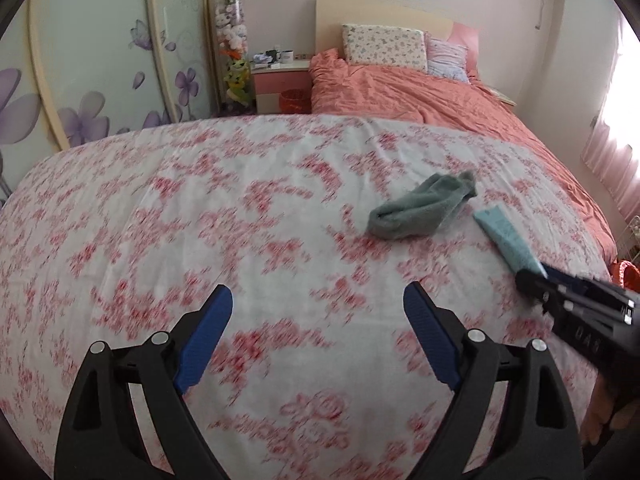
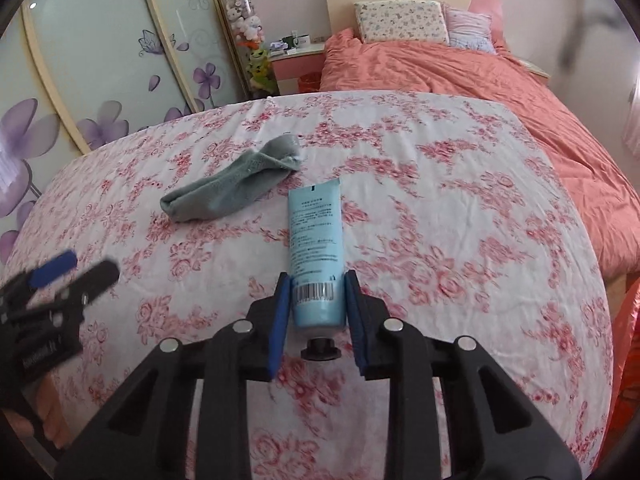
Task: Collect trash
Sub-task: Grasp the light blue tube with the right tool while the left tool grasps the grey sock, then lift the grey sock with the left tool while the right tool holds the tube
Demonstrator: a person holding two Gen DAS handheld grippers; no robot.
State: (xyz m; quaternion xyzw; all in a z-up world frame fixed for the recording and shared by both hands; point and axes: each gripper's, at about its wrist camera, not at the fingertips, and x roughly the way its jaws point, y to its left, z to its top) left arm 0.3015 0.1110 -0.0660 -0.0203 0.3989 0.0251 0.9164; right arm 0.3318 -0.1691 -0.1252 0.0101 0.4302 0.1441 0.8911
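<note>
You face a bed [image 1: 240, 240] under a floral sheet, a coral duvet [image 1: 420, 92] and 2 pillows [image 1: 384, 46] at the far end. Far left stand a flowered wardrobe [image 1: 100, 80] and a nightstand [image 1: 280, 80]; daylight enters through pink curtains [image 1: 612, 160] on the right.

On a bed's floral sheet [image 2: 460, 208], the right gripper [image 2: 316, 300] closes its blue pads on the lower end of a pale blue tube [image 2: 316, 232], black cap toward the camera. A grey-green sock [image 2: 232, 184] lies just left of the tube. The left gripper [image 2: 76, 268] hangs blurred at the left edge. An orange duvet [image 2: 520, 92] covers the far bed.
</note>
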